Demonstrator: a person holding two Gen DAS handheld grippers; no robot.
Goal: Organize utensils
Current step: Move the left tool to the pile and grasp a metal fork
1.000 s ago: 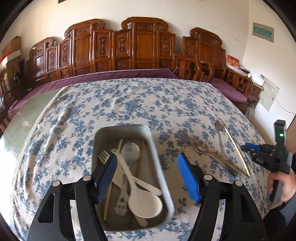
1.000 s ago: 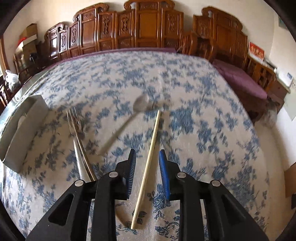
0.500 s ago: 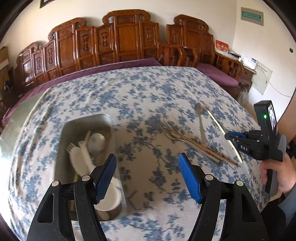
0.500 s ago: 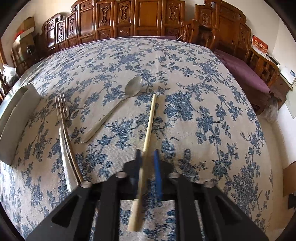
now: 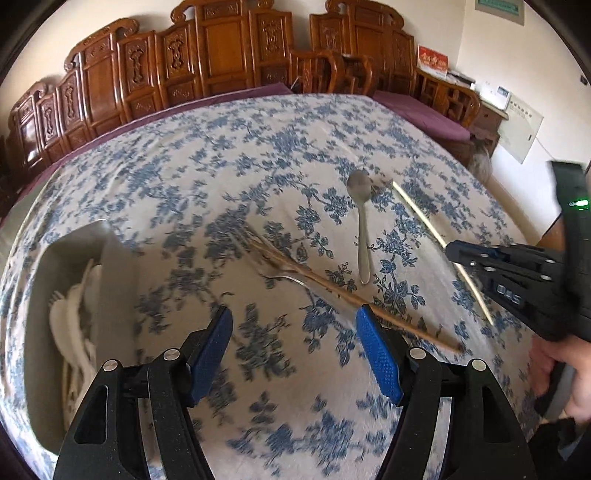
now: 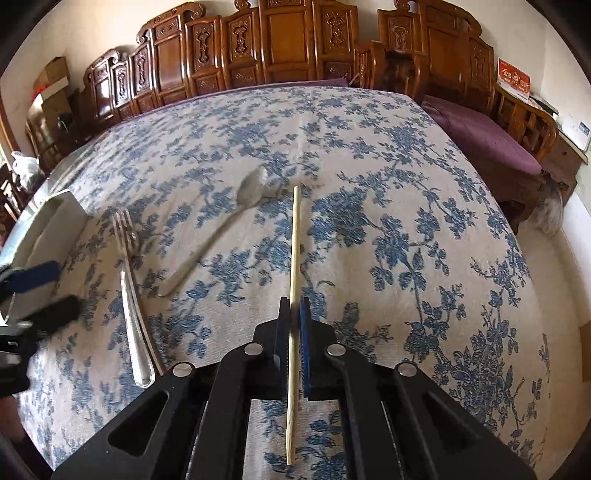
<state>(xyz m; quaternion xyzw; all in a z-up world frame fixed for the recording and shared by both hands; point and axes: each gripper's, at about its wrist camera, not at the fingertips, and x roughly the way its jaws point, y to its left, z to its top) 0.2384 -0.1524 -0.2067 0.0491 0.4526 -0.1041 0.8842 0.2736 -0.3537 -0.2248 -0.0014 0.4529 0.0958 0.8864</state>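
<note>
Pale wooden chopstick (image 6: 294, 258) sits clamped between the closed jaws of the right gripper (image 6: 294, 314), low over the floral tablecloth (image 6: 388, 166), likely bound for the metal tray (image 5: 107, 266) where white plastic utensils already lie. Nearer the tray, a steel spoon (image 6: 225, 229) and fork (image 6: 129, 280) wait. Left gripper (image 5: 295, 343) hangs wide open, empty.

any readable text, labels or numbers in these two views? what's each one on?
"DAS": white letters on the right gripper body, blurred, uncertain.
Red card on the cabinet by the wall: gold characters, too blurred to read.
Green wall sign: too small to read.
White wall panel: print illegible.
Nothing else legible.
</note>
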